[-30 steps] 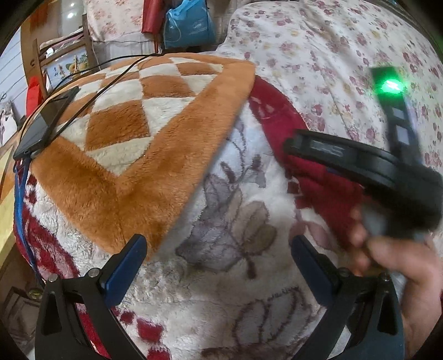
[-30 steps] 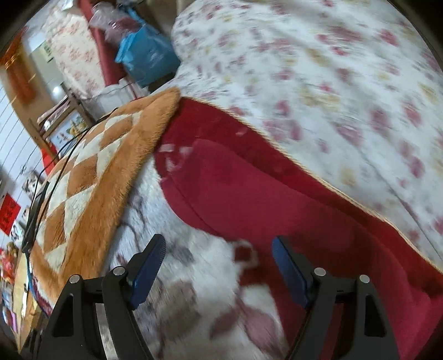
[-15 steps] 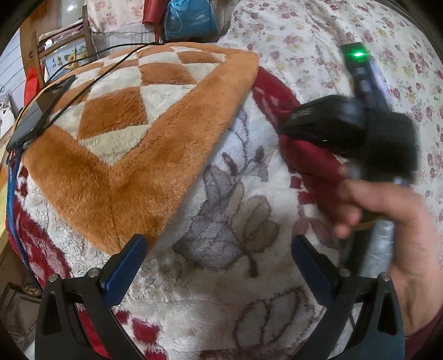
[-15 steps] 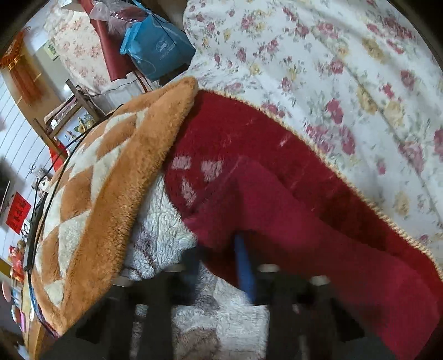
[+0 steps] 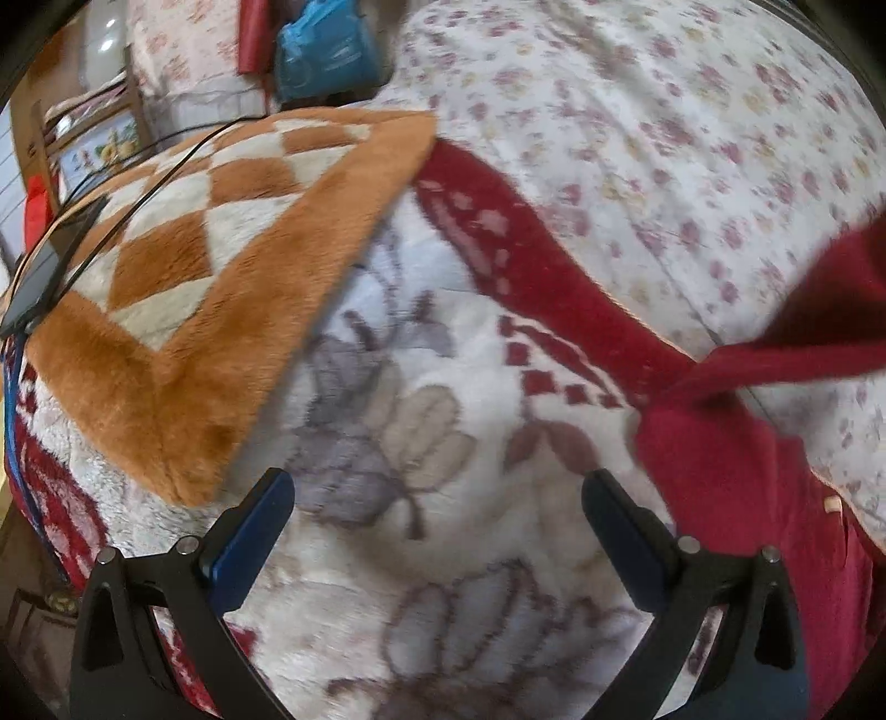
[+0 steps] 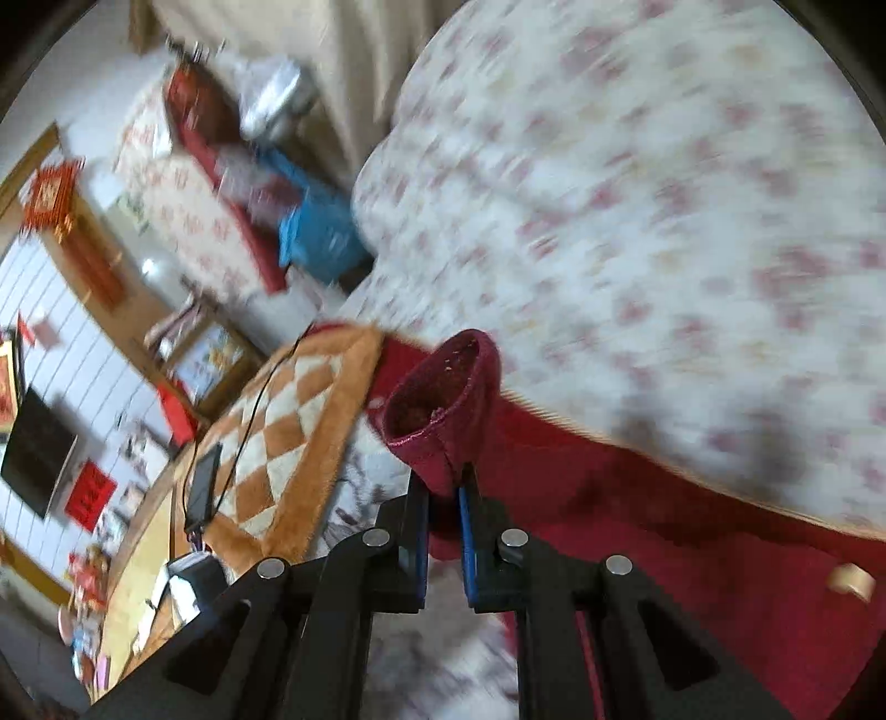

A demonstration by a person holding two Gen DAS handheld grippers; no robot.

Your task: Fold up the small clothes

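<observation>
From the left wrist camera we are looking forward and down, close over a fluffy white blanket with a grey leaf pattern point(image 5: 387, 443), between two spread blue-padded fingers point(image 5: 249, 531) at the bottom edge. From the right wrist camera we are sitting higher and tilted, facing across the bed into the room. Both views are sharing the orange-and-cream checkered plush mat point(image 5: 221, 232) point(image 6: 288, 437), the white floral bedsheet point(image 5: 664, 138) point(image 6: 664, 221), the blue plastic bag point(image 5: 326, 50) point(image 6: 315, 232) and the dark red cloth point(image 5: 720, 471) point(image 6: 637, 526).
</observation>
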